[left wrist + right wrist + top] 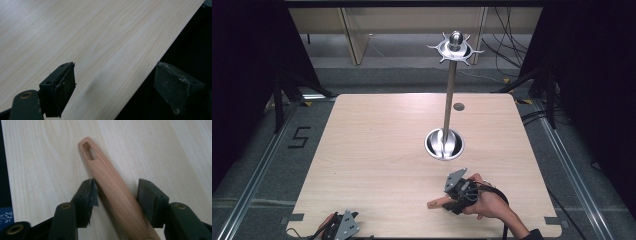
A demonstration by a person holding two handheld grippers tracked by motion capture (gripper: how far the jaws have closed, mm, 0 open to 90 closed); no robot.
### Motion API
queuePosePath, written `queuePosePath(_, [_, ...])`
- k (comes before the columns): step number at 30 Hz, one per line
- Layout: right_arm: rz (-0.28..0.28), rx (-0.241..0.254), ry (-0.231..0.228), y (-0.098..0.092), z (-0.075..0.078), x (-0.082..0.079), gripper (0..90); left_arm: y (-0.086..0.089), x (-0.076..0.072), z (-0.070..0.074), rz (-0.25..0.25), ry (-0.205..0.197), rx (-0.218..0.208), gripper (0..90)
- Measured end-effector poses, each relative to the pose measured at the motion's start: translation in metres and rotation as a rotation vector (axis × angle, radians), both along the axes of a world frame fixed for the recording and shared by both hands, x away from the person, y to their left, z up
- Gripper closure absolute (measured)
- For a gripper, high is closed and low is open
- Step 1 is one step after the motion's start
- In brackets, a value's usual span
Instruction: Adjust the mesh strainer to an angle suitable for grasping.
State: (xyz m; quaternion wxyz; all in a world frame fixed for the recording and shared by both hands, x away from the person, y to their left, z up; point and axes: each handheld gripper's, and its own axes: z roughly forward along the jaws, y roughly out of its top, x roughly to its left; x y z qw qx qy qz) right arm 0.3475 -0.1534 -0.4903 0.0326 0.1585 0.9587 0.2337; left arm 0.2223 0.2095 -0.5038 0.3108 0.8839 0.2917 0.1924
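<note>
Near the desk's point(377, 145) front edge, right of centre, my right gripper point(451, 202) sits low over a wooden handle point(437, 203), held in my right hand point(484, 202). In the right gripper view the handle point(112, 192) runs up between my two jaws, its far end carrying a slotted hole. The left jaw touches the handle's side; the right jaw sits just beside it with a thin dark gap, so the jaws straddle the handle and I can't tell if they are fully clamped. The handle looks to lie on the wood, though the part under my hand is hidden.

My left gripper point(343, 226) is at the front-left corner of the desk, grey plate up, well apart from the right one. In the left gripper view its jaws stand wide apart, released and holding nothing: one jaw over the light wood, the other out past the desk edge over darkness.

A metal stand point(449, 97) rises from a round shiny base point(444, 143) in the middle-right of the desk, topped by a ring of small hooks and a ball. A small dark disc point(458, 106) lies flat behind it, near the far edge. Cables trail on the floor beyond the desk.
</note>
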Motion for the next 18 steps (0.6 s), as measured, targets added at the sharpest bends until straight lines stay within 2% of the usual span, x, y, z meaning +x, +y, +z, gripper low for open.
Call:
queuePosePath(1, [0.015,-0.013,0.007,0.001,0.001,0.002,54.8,0.000,0.000,0.000,0.002,0.006,-0.013,16.5])
queuePosePath(4, [-0.003,-0.027,0.014,0.001,0.002,0.003,58.4,0.000,0.000,0.000,0.001,0.001,-0.003,16.5])
queuePosePath(6, [0.022,-0.044,0.028,0.003,0.003,0.007,60.6,0.000,0.000,0.000,0.002,0.007,-0.014,16.5])
queuePosePath(8, [0.032,-0.051,0.029,0.004,0.004,0.008,60.9,0.000,0.000,0.000,0.001,0.006,-0.014,16.5])
queuePosePath(9, [0.030,-0.065,0.012,0.005,0.005,0.008,61.2,0.000,0.000,0.000,0.002,0.006,-0.015,16.5])
queuePosePath(10, [0.018,-0.071,0.022,0.005,0.005,0.007,61.6,0.000,0.000,0.000,0.004,0.001,-0.008,16.5])
queuePosePath(11, [0.019,-0.074,0.011,0.006,0.005,0.007,61.9,0.000,0.000,0.001,0.005,0.004,-0.020,16.5])
queuePosePath(12, [0.032,-0.081,0.030,0.007,0.006,0.007,62.5,0.000,-0.001,0.001,0.006,0.005,-0.025,16.5])
queuePosePath(13, [0.024,-0.086,0.036,0.007,0.006,0.007,63.6,0.000,0.000,0.000,0.013,-0.003,-0.023,16.5])
queuePosePath(14, [0.035,-0.096,0.022,0.008,0.007,0.007,65.3,0.000,-0.001,0.000,0.009,0.003,-0.032,16.5])
queuePosePath(15, [0.050,-0.115,0.016,0.009,0.008,0.006,70.0,0.000,-0.001,0.001,0.001,0.012,-0.020,16.5])
queuePosePath(16, [0.050,-0.125,0.040,0.010,0.008,0.004,71.2,0.000,-0.001,0.001,0.001,0.011,-0.019,16.5])
queuePosePath(18, [0.056,-0.131,0.016,0.011,0.009,0.004,71.3,0.000,-0.001,0.001,0.001,0.010,-0.019,16.5])
